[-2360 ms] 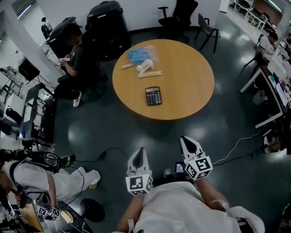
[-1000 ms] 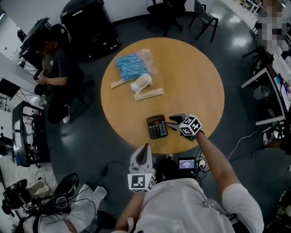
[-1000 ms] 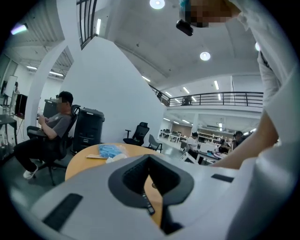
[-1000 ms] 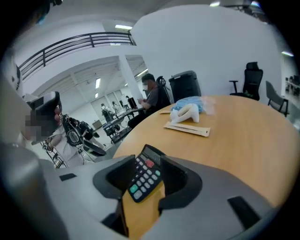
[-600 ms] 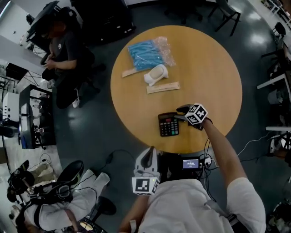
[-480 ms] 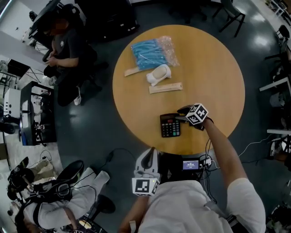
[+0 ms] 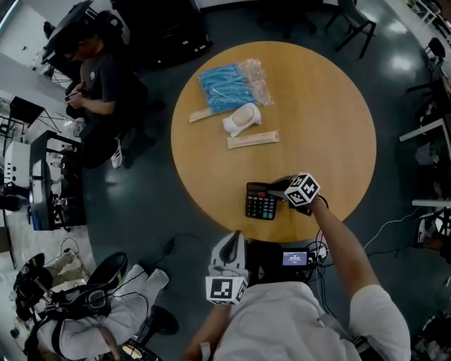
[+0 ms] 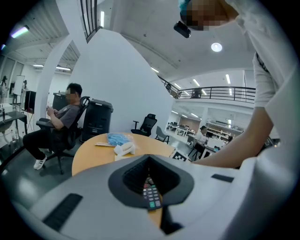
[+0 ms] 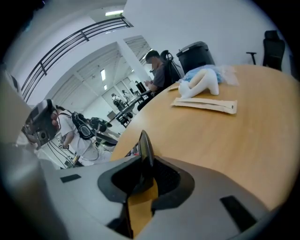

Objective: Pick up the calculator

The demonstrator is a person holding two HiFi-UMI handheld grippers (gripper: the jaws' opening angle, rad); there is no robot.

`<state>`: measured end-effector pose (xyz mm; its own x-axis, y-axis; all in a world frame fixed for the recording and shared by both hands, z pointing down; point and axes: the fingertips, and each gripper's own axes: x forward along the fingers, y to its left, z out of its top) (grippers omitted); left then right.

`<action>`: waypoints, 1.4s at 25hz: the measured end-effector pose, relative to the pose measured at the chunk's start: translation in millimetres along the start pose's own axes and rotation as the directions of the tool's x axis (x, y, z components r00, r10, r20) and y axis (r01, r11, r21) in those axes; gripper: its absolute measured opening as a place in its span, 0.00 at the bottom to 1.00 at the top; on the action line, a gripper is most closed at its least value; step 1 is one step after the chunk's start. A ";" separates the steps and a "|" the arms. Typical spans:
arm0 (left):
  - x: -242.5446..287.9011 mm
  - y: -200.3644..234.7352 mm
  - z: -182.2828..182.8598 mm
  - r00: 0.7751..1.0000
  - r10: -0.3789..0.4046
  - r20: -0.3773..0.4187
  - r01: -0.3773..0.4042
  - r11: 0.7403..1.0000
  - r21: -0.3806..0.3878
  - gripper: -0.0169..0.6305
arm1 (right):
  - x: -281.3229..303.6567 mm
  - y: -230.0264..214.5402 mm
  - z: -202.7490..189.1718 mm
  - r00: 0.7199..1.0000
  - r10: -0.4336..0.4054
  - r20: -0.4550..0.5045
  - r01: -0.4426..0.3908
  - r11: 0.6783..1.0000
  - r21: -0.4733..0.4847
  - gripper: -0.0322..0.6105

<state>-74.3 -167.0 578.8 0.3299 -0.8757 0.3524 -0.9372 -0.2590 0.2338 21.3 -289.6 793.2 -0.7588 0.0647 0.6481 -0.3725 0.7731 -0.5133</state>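
Observation:
The black calculator point(image 7: 259, 202) lies near the front edge of the round wooden table point(image 7: 331, 127). My right gripper point(image 7: 277, 190) reaches it from the right, and its jaws are closing on the calculator's right edge. In the right gripper view the calculator point(image 9: 145, 150) shows edge-on as a thin dark blade between the jaws of the right gripper point(image 9: 143, 176), against the pads. My left gripper point(image 7: 230, 243) hangs short of the table, in front of its edge, tips together and empty. The left gripper view shows the calculator's keys point(image 8: 151, 197) through the slit below the tips.
Further back on the table lie a blue plastic bag point(image 7: 224, 84), a white curved object point(image 7: 241, 118) and two paper-wrapped sticks point(image 7: 252, 139). A person sits at the left point(image 7: 99, 77). Office chairs point(image 7: 352, 21) stand behind the table, with cables and gear point(image 7: 63, 296) on the floor at lower left.
My right gripper came from beside my body out over the table and down to the calculator's right edge. Its jaws closed around that edge. The left gripper stayed low in front of the table.

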 end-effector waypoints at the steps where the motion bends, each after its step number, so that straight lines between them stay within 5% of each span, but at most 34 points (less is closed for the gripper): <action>1: 0.2 -0.6 1.0 1.000 -0.002 0.007 0.002 1.000 0.006 0.04 | -6.4 4.7 0.0 0.999 -0.027 0.033 0.026 1.000 0.009 0.18; 8: -9.6 -8.2 5.7 0.998 -0.037 0.041 0.035 0.998 0.043 0.04 | -47.7 58.1 -14.3 0.939 -0.276 0.205 0.272 0.961 0.049 0.15; 15: -20.4 -19.1 34.7 0.991 -0.079 0.111 0.067 0.992 0.111 0.04 | -126.6 112.0 -7.1 0.757 -0.513 0.404 0.490 0.855 0.168 0.14; 22: -3.8 -43.5 65.8 0.975 -0.147 0.165 0.127 0.984 0.126 0.04 | -196.7 178.8 35.7 0.583 -0.558 0.590 0.540 0.809 0.231 0.14; 26: -5.0 -53.1 71.0 0.970 -0.162 0.183 0.140 0.982 0.127 0.04 | -207.6 190.3 37.0 0.553 -0.563 0.614 0.545 0.802 0.244 0.14; 35: -6.4 -56.1 62.8 0.975 -0.149 0.162 0.130 0.984 0.120 0.04 | -217.8 184.0 29.2 0.547 -0.583 0.600 0.567 0.786 0.246 0.14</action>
<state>-30.9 -172.4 506.5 0.4428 -0.8819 0.1618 -0.8930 -0.4178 0.1671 102.4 -179.8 541.2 -0.5188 -0.7941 0.3165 -0.8547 0.4890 -0.1742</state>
